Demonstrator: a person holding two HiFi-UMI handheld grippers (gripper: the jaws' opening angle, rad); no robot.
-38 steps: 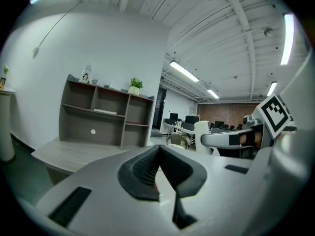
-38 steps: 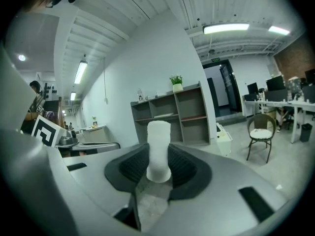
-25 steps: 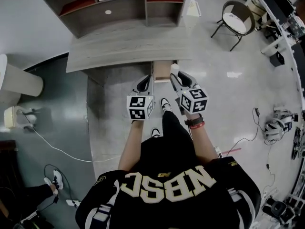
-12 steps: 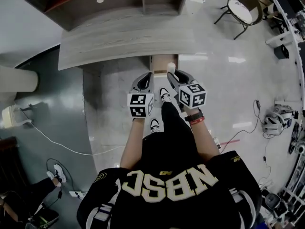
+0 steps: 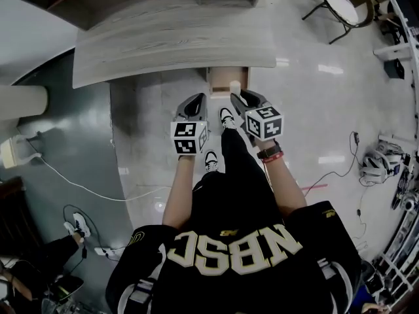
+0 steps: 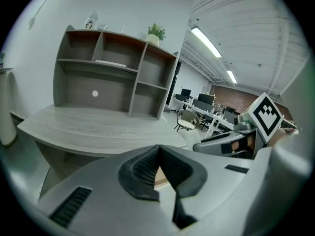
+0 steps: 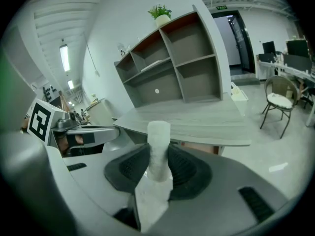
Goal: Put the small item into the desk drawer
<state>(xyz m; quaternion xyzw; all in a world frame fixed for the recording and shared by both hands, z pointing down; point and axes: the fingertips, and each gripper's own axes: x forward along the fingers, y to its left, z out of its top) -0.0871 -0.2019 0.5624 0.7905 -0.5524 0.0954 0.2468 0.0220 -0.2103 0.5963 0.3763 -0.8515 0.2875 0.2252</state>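
The right gripper (image 7: 158, 167) has its jaws pressed on the small white item (image 7: 159, 144) — it stands upright between the pads, its top above them. The left gripper (image 6: 158, 167) is closed on nothing. Both are near the open drawer (image 5: 221, 78) under the desk (image 5: 170, 44).

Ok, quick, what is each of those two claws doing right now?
Left gripper: shut, nothing in it.
Right gripper: shut on the white item.
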